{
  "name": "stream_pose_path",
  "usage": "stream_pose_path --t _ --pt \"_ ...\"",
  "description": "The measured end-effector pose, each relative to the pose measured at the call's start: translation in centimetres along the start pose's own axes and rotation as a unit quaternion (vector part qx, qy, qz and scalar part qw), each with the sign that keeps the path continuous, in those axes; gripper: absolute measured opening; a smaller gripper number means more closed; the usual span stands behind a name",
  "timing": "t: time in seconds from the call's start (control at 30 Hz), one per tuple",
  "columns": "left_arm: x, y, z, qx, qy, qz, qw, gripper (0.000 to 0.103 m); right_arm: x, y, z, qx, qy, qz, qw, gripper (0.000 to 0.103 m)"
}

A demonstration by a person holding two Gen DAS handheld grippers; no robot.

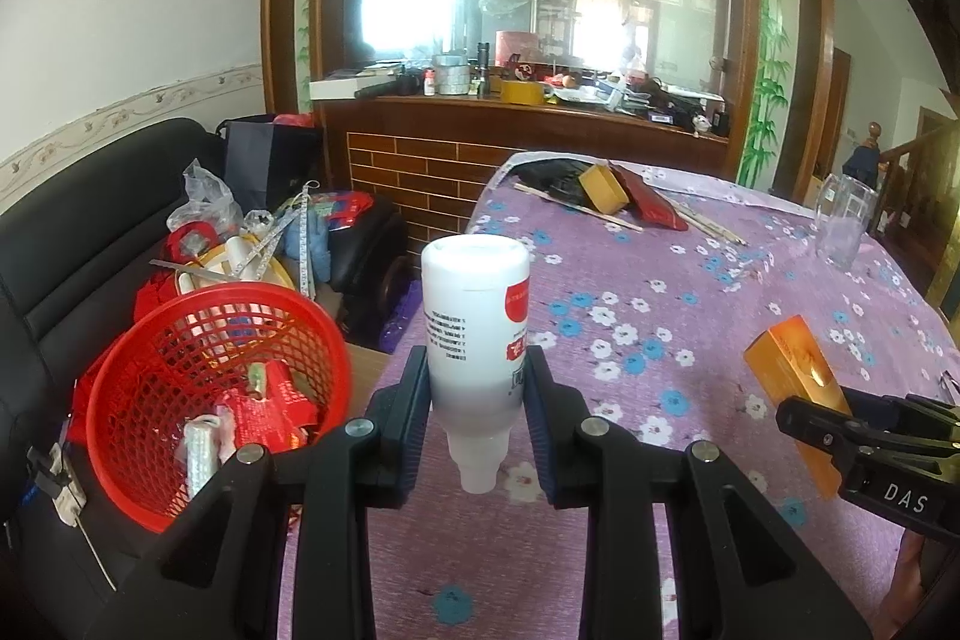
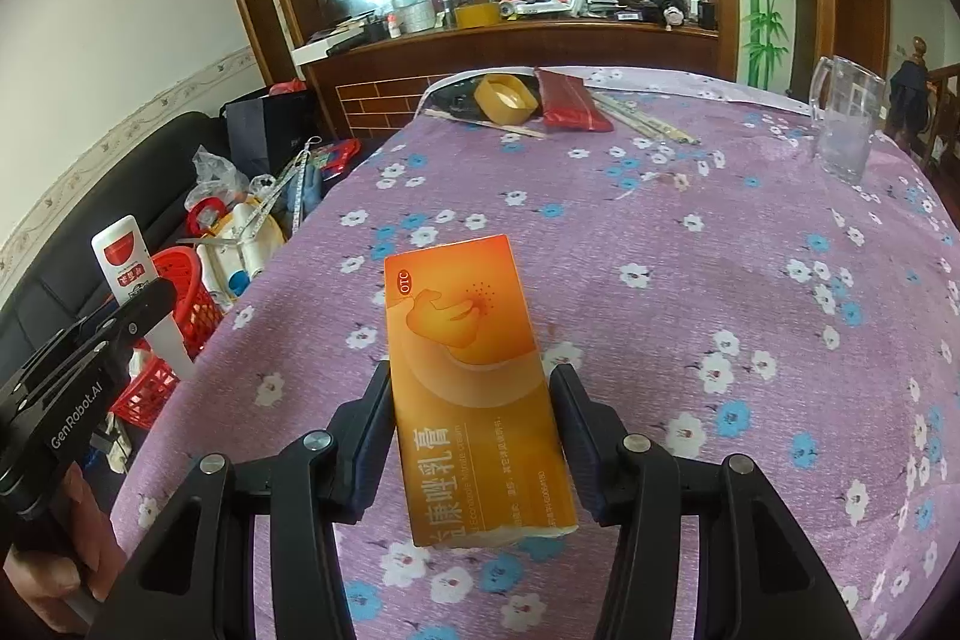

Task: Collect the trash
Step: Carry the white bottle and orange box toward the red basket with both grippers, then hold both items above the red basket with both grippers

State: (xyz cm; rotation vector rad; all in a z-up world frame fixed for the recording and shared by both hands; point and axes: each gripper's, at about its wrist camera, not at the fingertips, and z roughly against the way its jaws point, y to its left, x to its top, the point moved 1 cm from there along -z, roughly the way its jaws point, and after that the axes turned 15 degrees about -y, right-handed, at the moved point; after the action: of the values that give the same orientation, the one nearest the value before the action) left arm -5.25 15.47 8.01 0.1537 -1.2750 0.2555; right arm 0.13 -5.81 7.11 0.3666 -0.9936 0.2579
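My left gripper [image 1: 477,394] is clamped on a white bottle [image 1: 477,334], held cap down at centre frame, above the table edge. My right gripper [image 2: 471,436] pinches an orange box [image 2: 474,382] by its lower half, over the flowered tablecloth [image 2: 690,232]. The red basket [image 1: 210,400] sits lower left, off the table. Risk: the smooth, tapering bottle could slide downward between the pads; the box, thin card, may crush or pivot if swung fast.
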Motion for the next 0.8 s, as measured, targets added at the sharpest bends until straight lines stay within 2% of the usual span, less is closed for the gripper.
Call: stream_pose_path --t 0.37,0.8 --pt "0.2 3.8 0.2 0.030 -0.002 0.021 0.9993 0.029 0.9 3.2 -1.1 0.024 0.002 0.019 1.000 0.056" --pt "0.0 5.9 0.2 0.040 0.002 0.029 0.9988 0.029 1.3 5.2 -2.0 0.038 0.007 0.029 0.999 0.056"
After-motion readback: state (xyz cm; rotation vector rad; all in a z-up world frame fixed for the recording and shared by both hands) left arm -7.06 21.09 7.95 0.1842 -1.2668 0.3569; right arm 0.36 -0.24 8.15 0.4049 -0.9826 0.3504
